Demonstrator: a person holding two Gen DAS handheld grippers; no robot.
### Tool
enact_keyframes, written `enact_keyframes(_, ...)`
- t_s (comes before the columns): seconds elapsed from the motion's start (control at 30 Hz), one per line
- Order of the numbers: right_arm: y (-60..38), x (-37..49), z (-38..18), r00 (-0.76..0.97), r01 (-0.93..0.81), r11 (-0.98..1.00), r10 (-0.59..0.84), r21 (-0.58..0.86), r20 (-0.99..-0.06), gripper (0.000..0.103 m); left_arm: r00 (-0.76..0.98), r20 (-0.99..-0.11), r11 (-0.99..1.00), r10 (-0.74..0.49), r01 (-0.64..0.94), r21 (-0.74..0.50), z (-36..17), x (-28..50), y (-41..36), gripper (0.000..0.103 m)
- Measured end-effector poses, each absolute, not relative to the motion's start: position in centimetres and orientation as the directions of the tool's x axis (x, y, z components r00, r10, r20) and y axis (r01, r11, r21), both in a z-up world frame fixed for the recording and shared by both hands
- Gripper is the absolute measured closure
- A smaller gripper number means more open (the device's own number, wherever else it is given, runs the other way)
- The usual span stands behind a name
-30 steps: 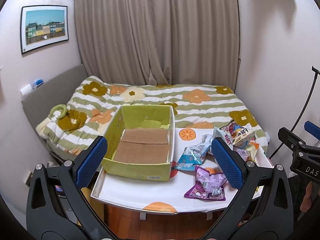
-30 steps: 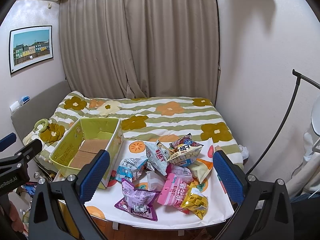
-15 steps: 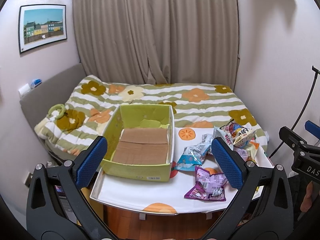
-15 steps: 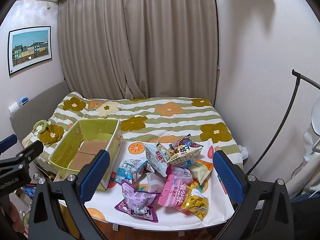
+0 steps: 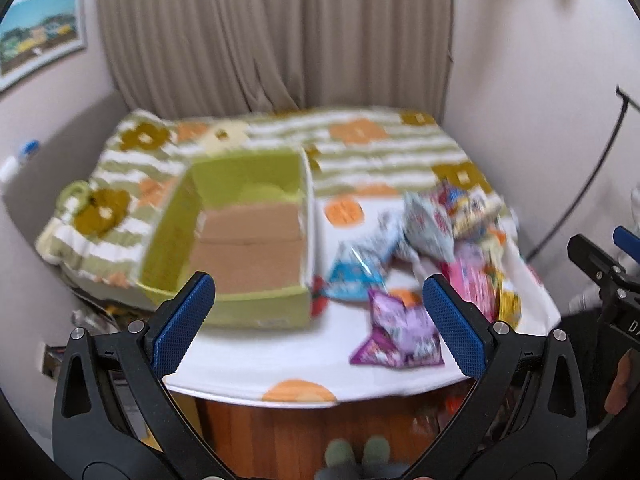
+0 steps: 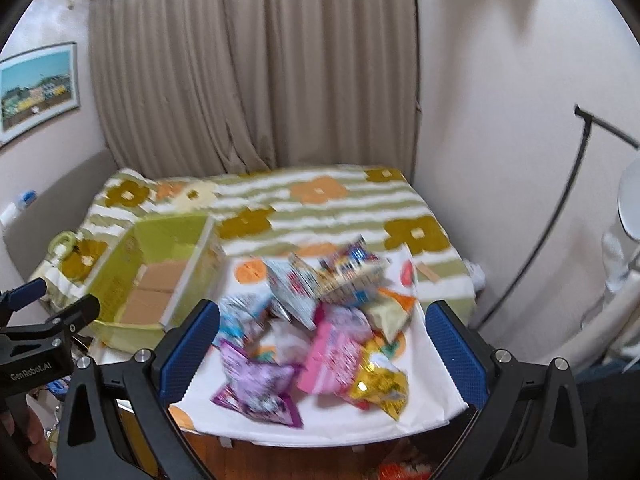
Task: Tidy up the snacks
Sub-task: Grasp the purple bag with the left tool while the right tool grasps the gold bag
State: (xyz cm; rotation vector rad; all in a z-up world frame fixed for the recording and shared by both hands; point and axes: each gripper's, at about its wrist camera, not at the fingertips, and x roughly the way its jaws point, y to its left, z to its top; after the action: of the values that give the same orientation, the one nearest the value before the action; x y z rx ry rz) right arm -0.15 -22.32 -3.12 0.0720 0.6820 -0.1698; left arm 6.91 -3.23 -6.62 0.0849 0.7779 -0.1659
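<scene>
Left wrist view shows the left gripper (image 5: pixel 319 320) with its jaws spread wide and holding nothing, hovering above the near edge of the desk (image 5: pixel 256 376), which is draped in a white cloth with orange spots. On that desk sits a green box (image 5: pixel 236 236), open and with only bare cardboard at its bottom. Just right of the box lies a heap of snack packets (image 6: pixel 332 320), a purple packet (image 5: pixel 400 332) nearest the camera. Right wrist view shows the right gripper (image 6: pixel 323 344), jaws likewise spread and empty, facing the heap, where a pink packet (image 6: pixel 336 356) touches a gold packet (image 6: pixel 380 386). Both views are blurred.
</scene>
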Motion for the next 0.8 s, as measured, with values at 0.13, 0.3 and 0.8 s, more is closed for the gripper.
enact_keyframes(0.13, -23.9, -0.3, -6.4, 0.695, 0.219, 0.976, -0.165, -0.013, -0.700, 0.000, 0.619, -0.771, 0.969, -0.152, 0.248, 0.008, -11.4, 7.8, -5.4, 0.000)
enact_keyframes(0.3, -26.8, -0.6, -11.3, 0.607, 0.227, 0.973, -0.161, -0.025, -0.778, 0.000, 0.534, -0.830, 0.960, -0.163, 0.280, -0.009, -16.4, 8.4, -8.1, 0.000)
enact_keyframes(0.8, -31.8, 4.1, -23.5, 0.475, -0.093, 0.991, -0.045, -0.101, -0.879, 0.000, 0.417, -0.896, 0.957, -0.154, 0.290, -0.029, -27.7, 12.2, -13.9, 0.000)
